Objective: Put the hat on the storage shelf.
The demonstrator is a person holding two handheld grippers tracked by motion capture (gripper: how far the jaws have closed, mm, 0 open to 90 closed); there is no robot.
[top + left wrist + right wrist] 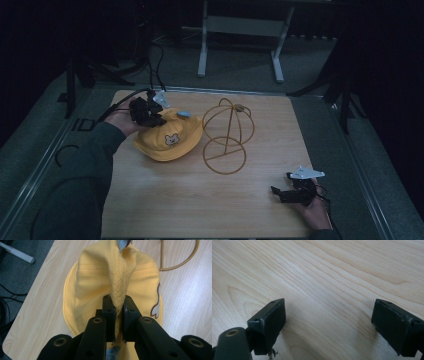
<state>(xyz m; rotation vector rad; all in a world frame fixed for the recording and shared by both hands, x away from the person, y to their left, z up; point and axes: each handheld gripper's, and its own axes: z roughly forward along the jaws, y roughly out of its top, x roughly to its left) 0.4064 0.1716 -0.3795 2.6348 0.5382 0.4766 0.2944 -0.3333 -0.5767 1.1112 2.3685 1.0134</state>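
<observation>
Pinching only a narrow fabric fold, the left gripper (117, 307) may lose the yellow cap (169, 142) near the wire stand (227, 135); right gripper (329, 322) jaws spread, idle over the counter (200, 200).

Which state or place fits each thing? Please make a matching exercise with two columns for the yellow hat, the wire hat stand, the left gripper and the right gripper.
1. yellow hat
2. wire hat stand
3. left gripper
4. right gripper

A. jaws wide apart over bare wood
B. stands bare, beside the hat
C. shut on a fold of cloth
D. pinched at its crown

Pairs: 1-D, 2-B, 3-C, 4-A
</observation>
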